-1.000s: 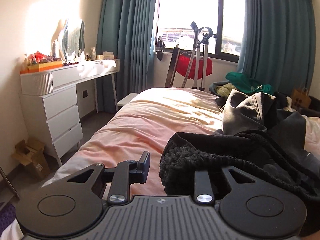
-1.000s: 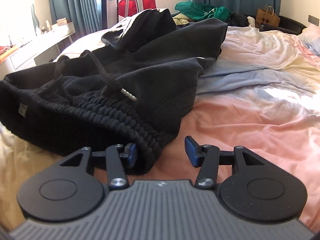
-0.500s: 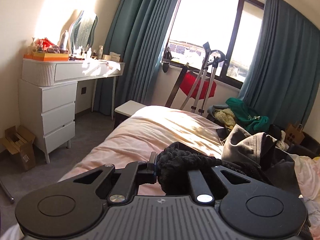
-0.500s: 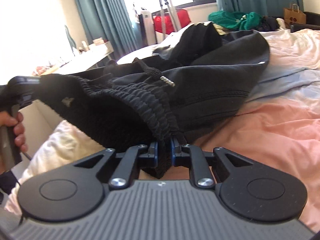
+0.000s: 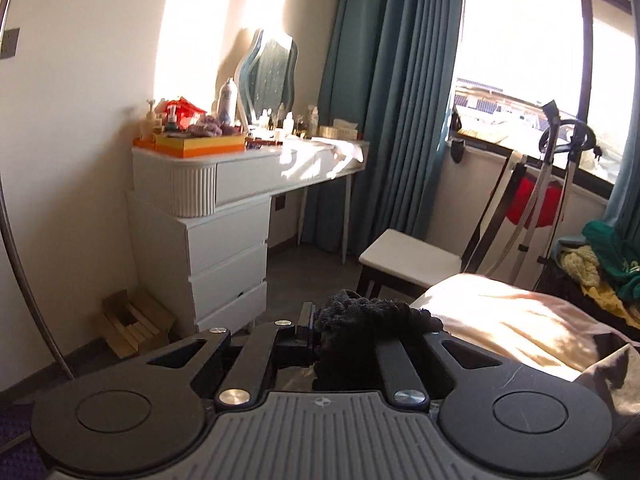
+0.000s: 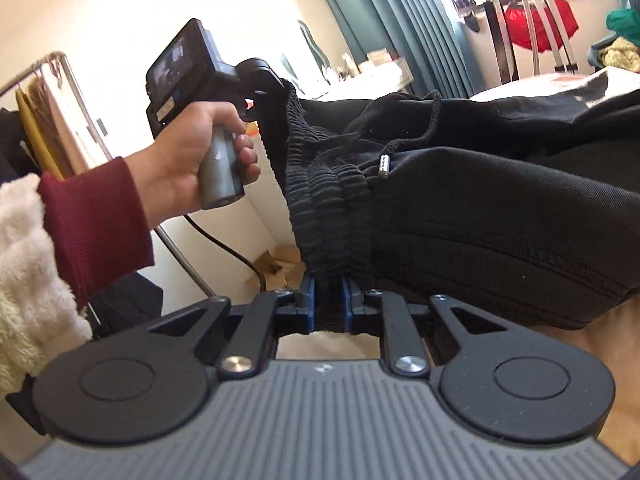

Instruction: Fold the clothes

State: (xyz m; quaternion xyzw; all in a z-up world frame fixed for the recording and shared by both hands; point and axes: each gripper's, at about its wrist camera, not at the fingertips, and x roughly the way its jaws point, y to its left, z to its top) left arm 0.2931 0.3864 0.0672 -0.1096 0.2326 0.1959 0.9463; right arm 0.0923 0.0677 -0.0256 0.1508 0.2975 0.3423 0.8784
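Since a second ago both grippers have closed on the black sweatpants and raised their ribbed waistband off the bed. The right gripper clamps the waistband's lower end between its blue pads; the left gripper pinches the other end, bunched between its fingers. The waistband hangs stretched between the two, the legs trailing back onto the pink duvet. Folding looks barely begun: the garment is only lifted, with no crease made, and more clothes wait heaped by the window.
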